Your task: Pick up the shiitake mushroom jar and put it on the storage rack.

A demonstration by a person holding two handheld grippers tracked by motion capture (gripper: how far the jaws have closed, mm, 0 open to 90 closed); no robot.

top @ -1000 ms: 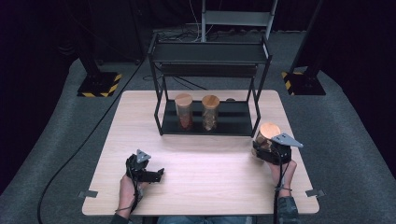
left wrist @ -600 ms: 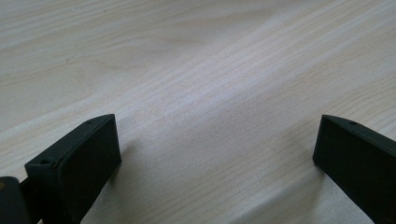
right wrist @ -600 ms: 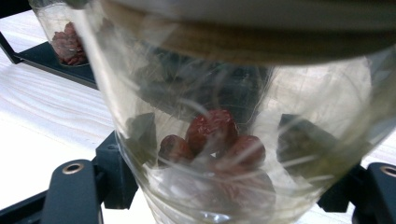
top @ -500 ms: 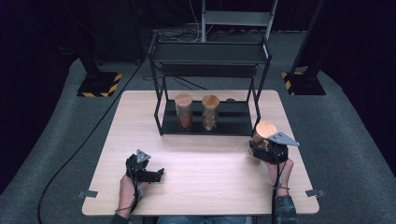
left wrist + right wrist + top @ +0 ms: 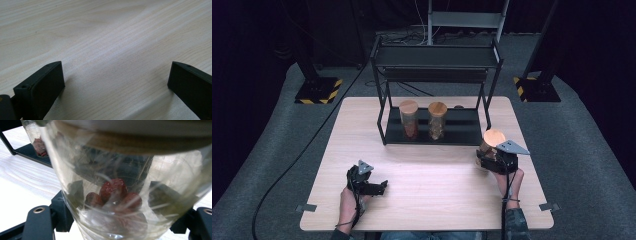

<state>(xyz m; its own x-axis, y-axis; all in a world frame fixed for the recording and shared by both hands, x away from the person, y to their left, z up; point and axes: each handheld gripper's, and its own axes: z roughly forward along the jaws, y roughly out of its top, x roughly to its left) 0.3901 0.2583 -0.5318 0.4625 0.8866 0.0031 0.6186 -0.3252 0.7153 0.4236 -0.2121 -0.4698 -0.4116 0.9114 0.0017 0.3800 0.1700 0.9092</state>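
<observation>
My right gripper (image 5: 486, 156) is shut on a glass jar (image 5: 492, 141) with a round wooden lid, held just above the table's right side, in front of the rack's right leg. In the right gripper view the jar (image 5: 117, 195) fills the space between the two black jaws, and a few red dried fruits lie at its bottom. My left gripper (image 5: 381, 186) rests low at the front left, open; in the left gripper view its jaws stand wide apart over bare wood (image 5: 116, 80) with nothing between them.
A black two-tier metal rack (image 5: 432, 142) stands at the table's back middle. Two wooden-lidded jars (image 5: 408, 120) (image 5: 437, 121) sit side by side on its lower shelf, whose right part is bare. Its top shelf (image 5: 437, 56) carries nothing. Cables trail from both grippers.
The right gripper and its jar have shifted slightly to the left, closer to the rack's right end. The left gripper has stayed where it was.
</observation>
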